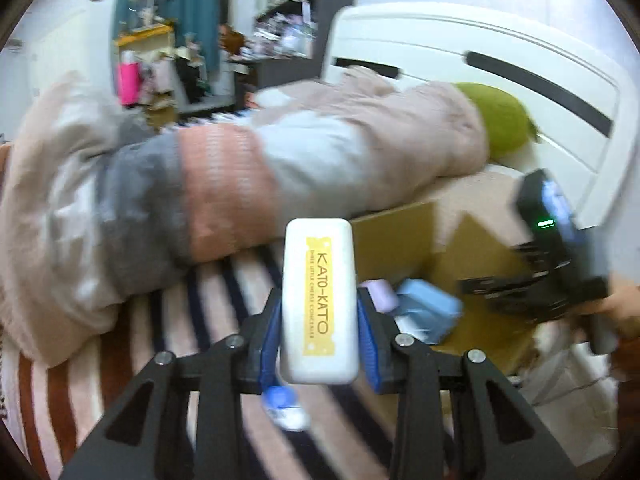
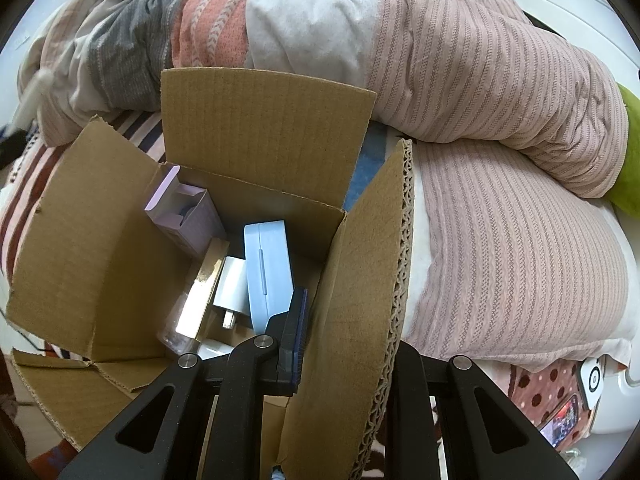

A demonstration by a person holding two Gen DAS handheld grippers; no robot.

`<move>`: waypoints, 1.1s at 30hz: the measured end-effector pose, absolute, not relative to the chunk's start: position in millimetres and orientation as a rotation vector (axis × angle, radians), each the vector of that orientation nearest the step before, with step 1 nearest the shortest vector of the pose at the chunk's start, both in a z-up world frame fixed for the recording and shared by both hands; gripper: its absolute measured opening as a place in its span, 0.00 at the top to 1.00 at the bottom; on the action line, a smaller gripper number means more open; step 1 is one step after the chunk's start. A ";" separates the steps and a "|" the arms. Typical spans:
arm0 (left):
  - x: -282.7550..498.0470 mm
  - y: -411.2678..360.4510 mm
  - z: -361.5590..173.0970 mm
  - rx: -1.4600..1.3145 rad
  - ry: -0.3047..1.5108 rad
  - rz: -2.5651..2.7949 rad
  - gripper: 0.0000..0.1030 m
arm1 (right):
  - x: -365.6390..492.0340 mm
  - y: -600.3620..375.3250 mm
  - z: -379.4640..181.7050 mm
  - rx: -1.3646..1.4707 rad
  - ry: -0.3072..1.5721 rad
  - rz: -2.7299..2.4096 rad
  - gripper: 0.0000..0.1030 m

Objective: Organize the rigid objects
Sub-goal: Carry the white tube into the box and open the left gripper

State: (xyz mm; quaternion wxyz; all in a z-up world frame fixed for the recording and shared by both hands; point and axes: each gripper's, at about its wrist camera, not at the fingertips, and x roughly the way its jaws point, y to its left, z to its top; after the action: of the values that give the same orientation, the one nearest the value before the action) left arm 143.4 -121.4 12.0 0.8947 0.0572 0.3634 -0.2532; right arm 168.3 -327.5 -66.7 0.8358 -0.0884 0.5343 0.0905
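My left gripper (image 1: pixel 319 320) is shut on a white Kato-Kato concealer box (image 1: pixel 319 300) with a yellow label, held upright above the striped bedding. The open cardboard box (image 1: pixel 472 264) stands to its right. In the right wrist view the cardboard box (image 2: pixel 100 248) holds a light blue case (image 2: pixel 268 268), a lilac carton (image 2: pixel 188 216), a white charger (image 2: pixel 230 288) and a gold-edged item (image 2: pixel 202 292). My right gripper (image 2: pixel 344 332) straddles the box's right flap (image 2: pixel 360 300): its left finger (image 2: pixel 294 332) is inside the box, the right finger is hidden behind the flap.
A rolled blanket (image 2: pixel 440 60) in grey, salmon, white and pink lies behind the box. A green cushion (image 1: pixel 500 120) and white headboard (image 1: pixel 480 52) are at the back right. A small blue-and-white item (image 1: pixel 284 408) lies on the striped sheet below my left gripper. A phone (image 2: pixel 560 416) lies at the right.
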 end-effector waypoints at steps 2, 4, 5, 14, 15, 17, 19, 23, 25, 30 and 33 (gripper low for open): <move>146.3 -146.9 11.5 0.134 0.787 -0.569 0.69 | 167.9 -327.6 -66.4 -0.188 1.131 0.192 0.86; 150.8 -176.6 7.8 0.190 0.827 -0.599 0.69 | 167.6 -328.0 -66.1 -0.186 1.130 0.194 0.86; 150.1 -187.4 5.8 0.216 0.847 -0.605 0.69 | 167.9 -328.4 -65.8 -0.184 1.130 0.194 0.86; 176.0 -240.3 -40.4 0.304 1.098 -0.547 0.69 | 168.1 -330.4 -66.1 -0.181 1.127 0.201 0.86; 176.6 -242.7 -42.9 0.317 1.106 -0.541 0.69 | 168.4 -330.6 -66.2 -0.181 1.127 0.202 0.86; 178.0 -245.0 -46.8 0.322 1.127 -0.531 0.69 | 169.0 -330.8 -66.1 -0.180 1.127 0.202 0.86; 179.9 -247.4 -52.0 0.324 1.148 -0.535 0.69 | 169.1 -331.2 -66.2 -0.179 1.127 0.202 0.86; 180.2 -247.3 -57.8 0.336 1.152 -0.534 0.69 | 168.9 -331.7 -66.3 -0.178 1.128 0.203 0.86; 180.2 -246.4 -58.1 0.337 1.151 -0.531 0.69 | 168.8 -331.3 -65.8 -0.182 1.129 0.201 0.86; 176.9 -239.7 -48.0 0.328 1.108 -0.527 0.68 | 169.4 -328.3 -64.2 -0.189 1.129 0.194 0.86; 167.9 -218.3 -23.5 0.268 1.019 -0.547 0.44 | 170.4 -329.2 -64.3 -0.184 1.131 0.196 0.86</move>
State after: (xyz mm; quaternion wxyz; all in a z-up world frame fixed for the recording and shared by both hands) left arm 167.9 -218.3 -23.5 0.8289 0.1263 0.4802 -0.2577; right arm 170.4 -329.2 -64.3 0.8357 -0.0871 0.5344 0.0924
